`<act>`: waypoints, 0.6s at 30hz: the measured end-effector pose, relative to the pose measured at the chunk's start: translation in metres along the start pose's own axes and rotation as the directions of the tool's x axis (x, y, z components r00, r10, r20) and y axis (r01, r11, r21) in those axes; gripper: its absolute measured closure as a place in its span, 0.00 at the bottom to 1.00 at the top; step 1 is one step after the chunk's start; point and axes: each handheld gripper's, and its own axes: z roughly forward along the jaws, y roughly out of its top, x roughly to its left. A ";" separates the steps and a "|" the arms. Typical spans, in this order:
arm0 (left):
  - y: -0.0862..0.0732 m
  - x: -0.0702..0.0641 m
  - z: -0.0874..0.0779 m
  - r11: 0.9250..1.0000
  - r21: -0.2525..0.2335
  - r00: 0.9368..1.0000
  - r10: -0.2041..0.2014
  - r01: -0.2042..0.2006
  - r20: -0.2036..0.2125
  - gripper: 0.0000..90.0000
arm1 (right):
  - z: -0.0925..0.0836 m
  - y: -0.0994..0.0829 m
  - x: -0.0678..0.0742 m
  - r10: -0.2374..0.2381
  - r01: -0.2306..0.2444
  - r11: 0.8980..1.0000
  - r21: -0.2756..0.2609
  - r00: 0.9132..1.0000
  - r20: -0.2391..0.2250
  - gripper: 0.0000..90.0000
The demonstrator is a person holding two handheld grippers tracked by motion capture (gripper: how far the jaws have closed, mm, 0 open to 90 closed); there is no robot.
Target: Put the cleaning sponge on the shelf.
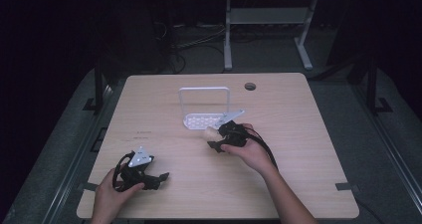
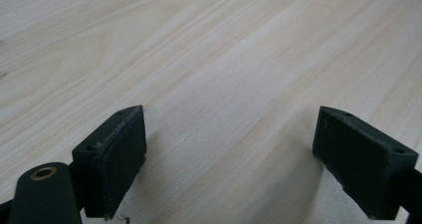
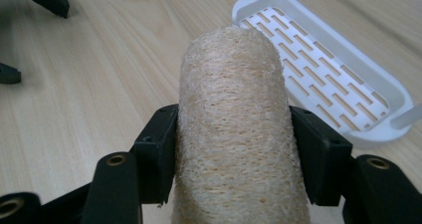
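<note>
While clamped: hand-held gripper (image 3: 232,149) on loofah (image 3: 234,109)

loofah (image 3: 234,134) beside rack (image 3: 348,129)

I see a light wooden table (image 1: 308,149) with a round cable hole (image 1: 250,86) near its far edge; behind it a white metal frame (image 1: 268,22) on dark floor.

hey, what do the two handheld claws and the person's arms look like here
Both claws, left claw and right claw, are matte black with blocky rectangular jaw pads. Each has a grey three-cornered plate on top, brass-coloured screw inserts near the jaws, and a black cable looping off. The forearms show no sleeves.
</note>
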 end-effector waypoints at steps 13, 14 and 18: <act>0.000 0.000 0.000 1.000 0.000 1.000 0.000 0.000 0.000 0.15 | 0.011 0.013 -0.010 0.017 -0.017 1.000 -0.003 1.000 0.021 0.45; 0.000 0.000 0.000 1.000 0.002 1.000 0.003 -0.003 0.000 0.15 | 0.012 0.014 -0.011 0.016 -0.016 1.000 -0.001 1.000 0.024 0.45; 0.000 0.000 0.000 1.000 0.004 1.000 0.005 -0.005 0.000 0.15 | 0.016 0.019 -0.014 0.023 -0.023 1.000 0.001 0.999 0.033 0.45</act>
